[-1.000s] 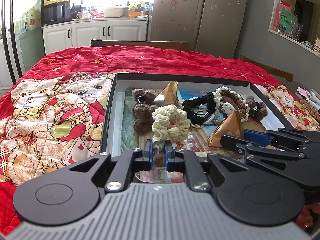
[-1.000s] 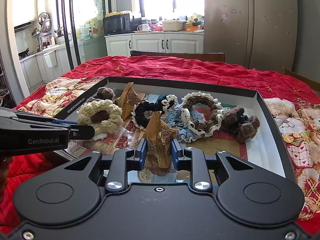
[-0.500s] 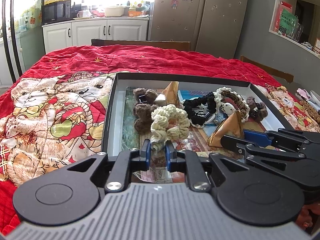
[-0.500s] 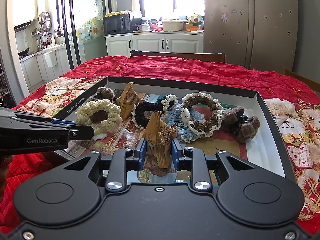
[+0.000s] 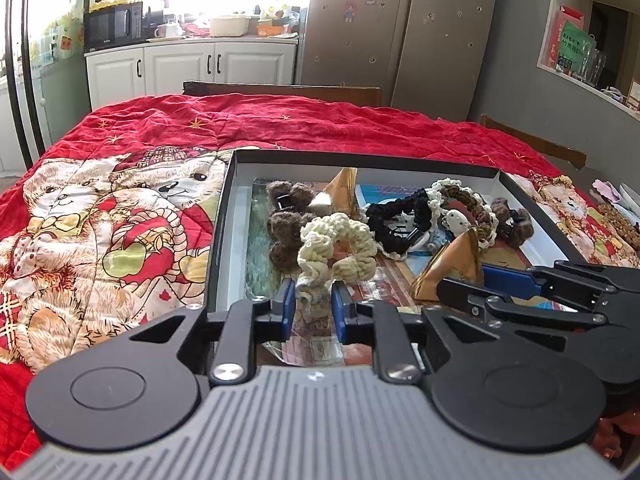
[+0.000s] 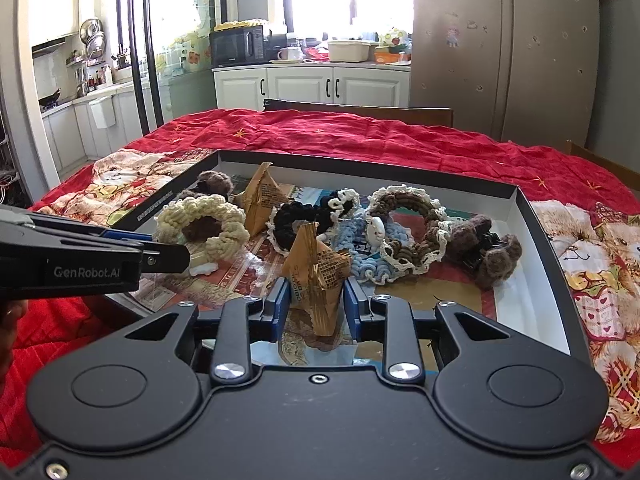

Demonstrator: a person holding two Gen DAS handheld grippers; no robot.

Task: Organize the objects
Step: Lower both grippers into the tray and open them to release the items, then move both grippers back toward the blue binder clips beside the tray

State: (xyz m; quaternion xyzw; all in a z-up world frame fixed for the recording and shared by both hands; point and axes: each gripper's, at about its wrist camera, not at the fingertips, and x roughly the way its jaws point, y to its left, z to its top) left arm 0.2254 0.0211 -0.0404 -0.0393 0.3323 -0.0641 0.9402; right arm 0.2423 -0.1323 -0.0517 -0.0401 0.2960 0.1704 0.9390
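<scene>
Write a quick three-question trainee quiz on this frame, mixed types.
1. True or false: the cream scrunchie lies inside the box.
2. What sits between the right gripper jaws? A) black scrunchie B) brown paper packet C) hair claw
3. Fill in: the box rests on a ____ quilt.

Key: 1 true. 2 B, the packet. 3 red.

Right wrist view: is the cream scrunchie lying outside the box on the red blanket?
No, the cream scrunchie lies inside the box, near its left wall beside the left gripper.
</scene>
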